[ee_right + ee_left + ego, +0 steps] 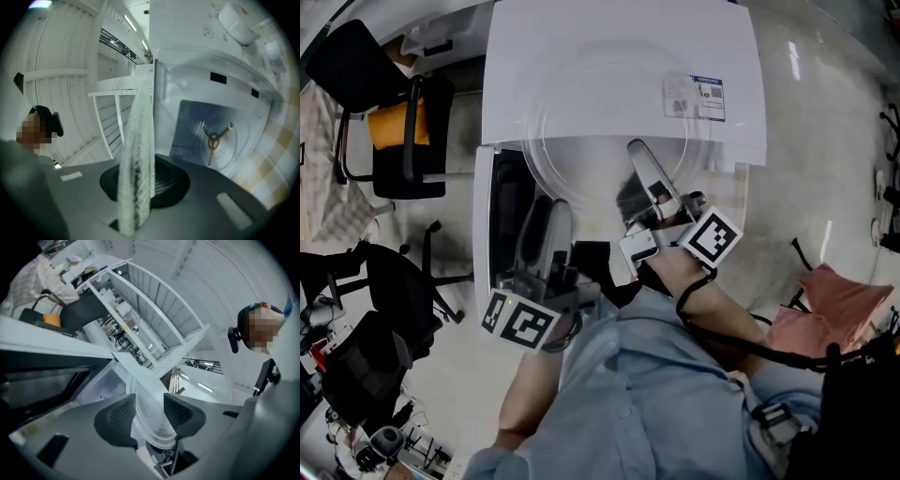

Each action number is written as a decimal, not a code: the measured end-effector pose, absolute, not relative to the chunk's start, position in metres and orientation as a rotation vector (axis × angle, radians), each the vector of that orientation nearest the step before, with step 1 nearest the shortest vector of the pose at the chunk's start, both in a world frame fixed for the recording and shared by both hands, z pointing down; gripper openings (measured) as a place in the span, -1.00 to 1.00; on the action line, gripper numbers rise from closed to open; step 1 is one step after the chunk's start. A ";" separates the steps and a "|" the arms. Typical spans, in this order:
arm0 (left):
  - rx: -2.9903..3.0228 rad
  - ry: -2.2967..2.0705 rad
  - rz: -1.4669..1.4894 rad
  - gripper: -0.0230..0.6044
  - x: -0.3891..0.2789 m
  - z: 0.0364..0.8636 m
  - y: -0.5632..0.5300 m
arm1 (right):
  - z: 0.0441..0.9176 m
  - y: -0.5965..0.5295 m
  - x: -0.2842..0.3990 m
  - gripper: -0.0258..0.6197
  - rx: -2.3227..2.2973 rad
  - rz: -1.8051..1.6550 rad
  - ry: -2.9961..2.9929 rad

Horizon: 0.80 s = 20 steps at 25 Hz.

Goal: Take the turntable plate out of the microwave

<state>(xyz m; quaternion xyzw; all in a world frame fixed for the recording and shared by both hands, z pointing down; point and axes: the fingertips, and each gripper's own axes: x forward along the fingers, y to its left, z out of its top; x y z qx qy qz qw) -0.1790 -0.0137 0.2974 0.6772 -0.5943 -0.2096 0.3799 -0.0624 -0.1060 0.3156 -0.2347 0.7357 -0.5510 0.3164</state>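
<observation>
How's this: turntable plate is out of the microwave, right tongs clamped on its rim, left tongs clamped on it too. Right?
Wrong on the left tongs: the left gripper view shows them open, pads apart with the turntable plate between them, not pressed. The rest holds: plate out of the microwave, right tongs clamped on its rim.

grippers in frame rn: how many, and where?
2. Left gripper at the turntable plate's near-left rim, jaws open astride it; right gripper shut on its near-right rim. None hidden.

clear glossy glass turntable plate (581,164), smooth white-painted microwave (534,37).
</observation>
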 end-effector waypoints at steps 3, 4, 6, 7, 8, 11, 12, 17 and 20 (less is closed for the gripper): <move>1.686 -1.463 -0.617 -0.36 -0.179 0.302 -0.021 | 0.316 -0.105 -0.063 -0.81 -0.611 -1.454 1.936; 1.679 -1.442 -0.646 -0.36 -0.178 0.301 -0.024 | 0.316 -0.105 -0.063 -0.81 -0.609 -1.453 1.937; 1.662 -1.392 -0.706 -0.36 -0.177 0.296 -0.031 | 0.316 -0.105 -0.064 -0.81 -0.603 -1.451 1.943; 1.658 -1.371 -0.728 -0.36 -0.176 0.294 -0.035 | 0.316 -0.105 -0.064 -0.81 -0.598 -1.454 1.946; 1.657 -1.358 -0.735 -0.37 -0.174 0.292 -0.038 | 0.316 -0.104 -0.065 -0.81 -0.592 -1.460 1.951; 1.610 -1.372 -0.710 -0.71 -0.173 0.300 -0.041 | 0.317 -0.103 -0.066 -0.79 -0.584 -1.472 1.958; 1.569 -1.379 -0.717 -0.80 -0.175 0.305 -0.038 | 0.317 -0.104 -0.064 -0.79 -0.587 -1.469 1.958; 1.439 -1.353 -0.807 -0.62 -0.194 0.314 -0.012 | 0.315 -0.109 -0.056 -0.82 -0.605 -1.445 1.947; 1.423 -1.330 -0.841 -0.49 -0.194 0.314 -0.004 | 0.315 -0.108 -0.057 -0.82 -0.590 -1.446 1.960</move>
